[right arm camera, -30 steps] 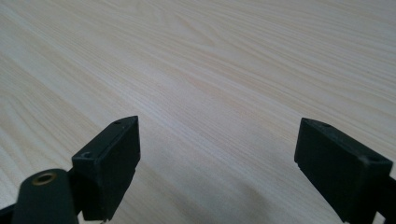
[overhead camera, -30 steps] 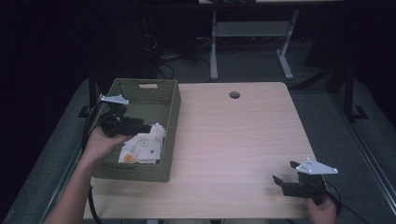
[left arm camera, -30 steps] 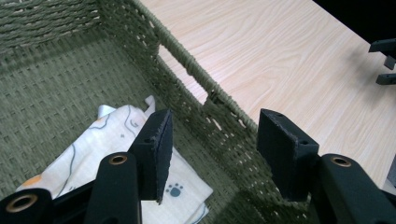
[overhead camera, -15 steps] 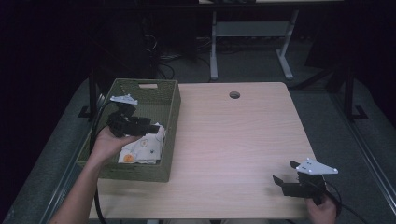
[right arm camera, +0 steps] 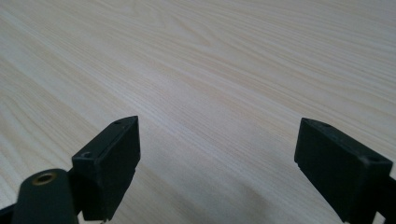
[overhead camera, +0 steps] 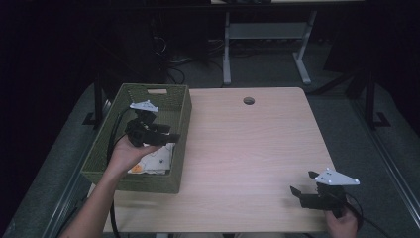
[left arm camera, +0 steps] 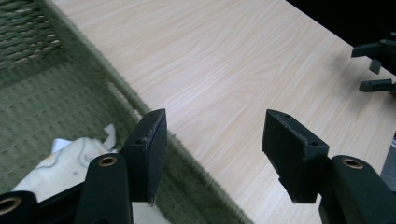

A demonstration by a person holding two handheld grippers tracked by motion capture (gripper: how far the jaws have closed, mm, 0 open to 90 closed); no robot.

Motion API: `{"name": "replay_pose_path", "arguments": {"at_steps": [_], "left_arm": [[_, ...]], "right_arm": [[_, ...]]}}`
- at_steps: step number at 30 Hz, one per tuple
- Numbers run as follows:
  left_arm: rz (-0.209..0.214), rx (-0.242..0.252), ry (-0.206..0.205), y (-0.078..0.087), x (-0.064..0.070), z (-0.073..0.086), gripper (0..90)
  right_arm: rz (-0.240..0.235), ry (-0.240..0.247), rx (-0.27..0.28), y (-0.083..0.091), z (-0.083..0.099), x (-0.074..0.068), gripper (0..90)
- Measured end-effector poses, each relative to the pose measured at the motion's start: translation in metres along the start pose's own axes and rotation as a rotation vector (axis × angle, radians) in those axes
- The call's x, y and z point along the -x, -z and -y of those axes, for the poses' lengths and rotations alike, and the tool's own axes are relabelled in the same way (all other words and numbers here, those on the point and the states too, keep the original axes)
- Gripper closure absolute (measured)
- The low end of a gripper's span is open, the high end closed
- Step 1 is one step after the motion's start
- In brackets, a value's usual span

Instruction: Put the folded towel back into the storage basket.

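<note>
A green woven rectangular basket (overhead camera: 101, 166) sits at about nine o'clock on the pale wooden table (overhead camera: 247, 148), its near end reaching toward seven o'clock. Inside it, at the near end, lies a white crumpled packet with orange print (overhead camera: 156, 161); the hand and gripper over it cover much of it, so its print cannot be read. In the left gripper view the same white packet (left arm camera: 70, 161) shows at eight o'clock, cut off by the lower edge and by the near jaw.

The left gripper (overhead camera: 168, 136) hangs over the basket's inner space just above the packet, its jaws spread apart with nothing between them, one over the basket's right wall (left arm camera: 187, 186) and the other over bare table.

The right gripper (overhead camera: 302, 191) rests low at five o'clock on the table, well apart from the basket, jaws wide and empty, with plain wood grain beyond them. Part of the hand holding it is cut off by the bottom edge.
</note>
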State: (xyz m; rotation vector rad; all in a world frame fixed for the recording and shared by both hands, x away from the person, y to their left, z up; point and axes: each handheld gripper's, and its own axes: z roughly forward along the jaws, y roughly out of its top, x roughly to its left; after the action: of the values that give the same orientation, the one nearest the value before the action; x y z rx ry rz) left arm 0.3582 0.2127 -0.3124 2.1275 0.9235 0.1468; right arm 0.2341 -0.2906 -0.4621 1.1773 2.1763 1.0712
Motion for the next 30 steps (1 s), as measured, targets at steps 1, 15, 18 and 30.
{"name": "replay_pose_path", "arguments": {"at_steps": [1, 15, 18, 30], "left_arm": [[-0.001, -0.006, -0.005, -0.001, 0.001, -0.001, 40.7], [0.015, -0.004, -0.037, -0.011, 0.022, -0.013, 40.5], [0.014, -0.001, -0.034, -0.014, 0.025, -0.013, 40.2], [0.03, -0.021, -0.056, -0.029, 0.04, -0.017, 40.2]], "right_arm": [[-0.002, -0.002, 0.0, 0.0, 0.0, 0.0, 13.9], [-0.001, -0.01, 0.014, 0.003, 0.002, 0.003, 13.9], [-0.001, -0.011, 0.014, 0.003, 0.001, 0.003, 13.9], [-0.002, 0.004, 0.024, 0.006, -0.001, 0.003, 13.9]]}}
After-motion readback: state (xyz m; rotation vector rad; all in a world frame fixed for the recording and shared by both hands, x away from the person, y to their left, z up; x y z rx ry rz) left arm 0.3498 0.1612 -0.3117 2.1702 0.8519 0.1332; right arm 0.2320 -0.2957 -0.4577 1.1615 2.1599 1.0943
